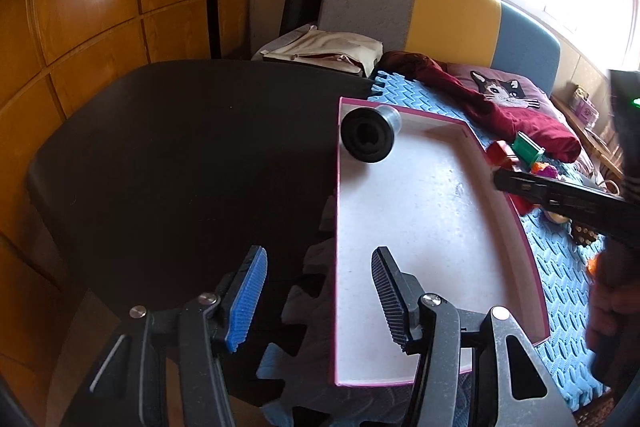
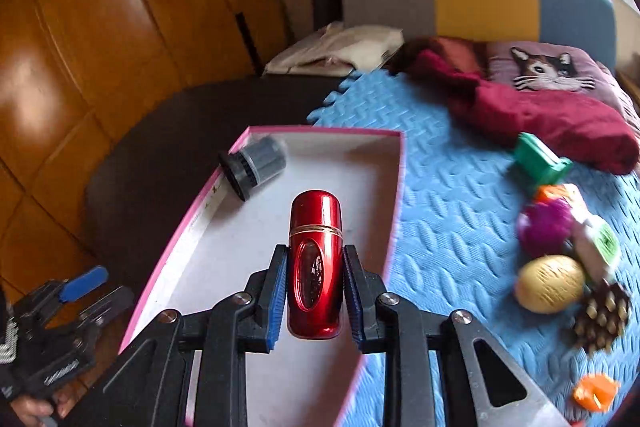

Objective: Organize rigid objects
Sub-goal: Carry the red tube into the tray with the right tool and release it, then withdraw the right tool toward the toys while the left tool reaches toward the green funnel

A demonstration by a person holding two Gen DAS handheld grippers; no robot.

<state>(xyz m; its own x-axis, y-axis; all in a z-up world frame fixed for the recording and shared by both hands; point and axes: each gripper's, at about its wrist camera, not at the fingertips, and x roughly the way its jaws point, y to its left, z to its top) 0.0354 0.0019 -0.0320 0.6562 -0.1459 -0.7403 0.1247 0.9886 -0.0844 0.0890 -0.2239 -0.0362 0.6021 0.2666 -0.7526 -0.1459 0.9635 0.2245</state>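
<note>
Tray point(image 2: 192, 227) holds one item, grey-black cylinder point(image 2: 256, 165) at its 11 o'clock corner. Right tool point(image 2: 315, 291) is clamped on red metallic bottle point(image 2: 316, 259), over tray middle, not yet down. Left tool point(image 1: 320, 301) gapes empty across tray's near left rim. Toys point(image 2: 548, 227) wait on blue mat point(image 2: 452, 195), 3 o'clock. Tray floor mostly free; low pink walls need clearing.

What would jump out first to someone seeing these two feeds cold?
The shiny red capsule-shaped bottle, clamped in the right gripper above the pink-rimmed white box. Next, the black and grey cylinder lying on its side in the box's far left corner, the only thing resting inside. Bright toys, among them a green block and a purple ball, litter the blue foam mat right of the box.
</note>
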